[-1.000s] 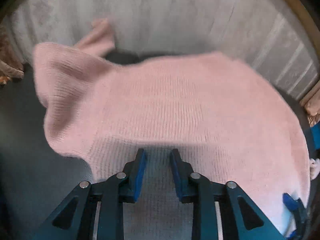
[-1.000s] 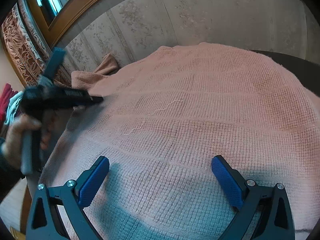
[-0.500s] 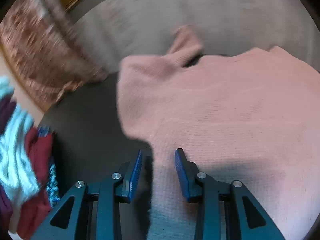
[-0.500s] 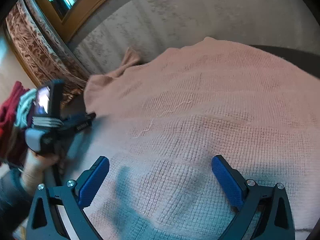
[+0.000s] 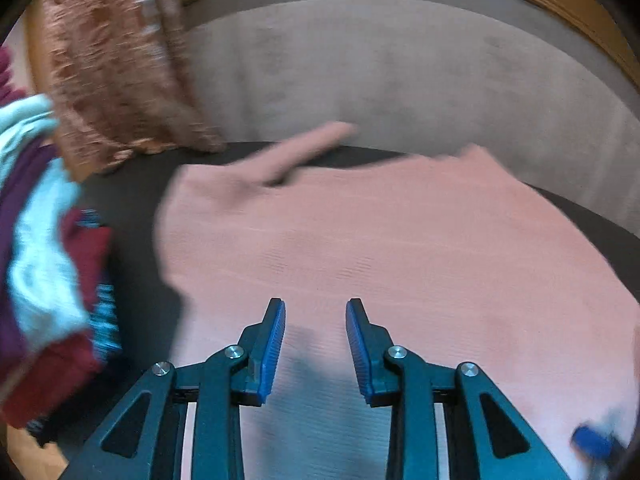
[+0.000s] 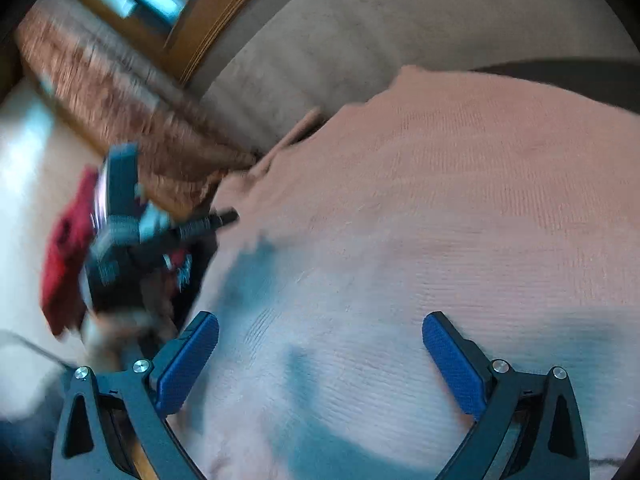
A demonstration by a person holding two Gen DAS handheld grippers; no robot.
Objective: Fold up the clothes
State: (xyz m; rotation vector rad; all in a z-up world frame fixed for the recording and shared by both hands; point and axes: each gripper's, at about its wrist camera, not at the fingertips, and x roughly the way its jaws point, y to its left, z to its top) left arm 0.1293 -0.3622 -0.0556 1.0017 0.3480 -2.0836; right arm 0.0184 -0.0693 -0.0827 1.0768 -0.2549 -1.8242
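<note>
Pink knit sweater [image 5: 400, 248]: spread flat over a dark tabletop [image 5: 132, 208], one sleeve [image 5: 308, 144] trailing toward the grey wall. Left gripper [image 5: 315, 344]: above the sweater's near left part, jaws slightly apart, nothing between them. Right gripper [image 6: 320, 360]: above the sweater, jaws wide apart, empty. Pile of red, purple and light-blue clothes [image 5: 44, 264]: at the table's left edge. Patterned curtain [image 5: 116, 60]: behind the pile.

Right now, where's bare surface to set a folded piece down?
Only the dark strip between the pink sweater and the clothes pile, plus a dark sliver at the sweater's far right corner. The sweater covers the rest; the pile crowds the left edge.
</note>
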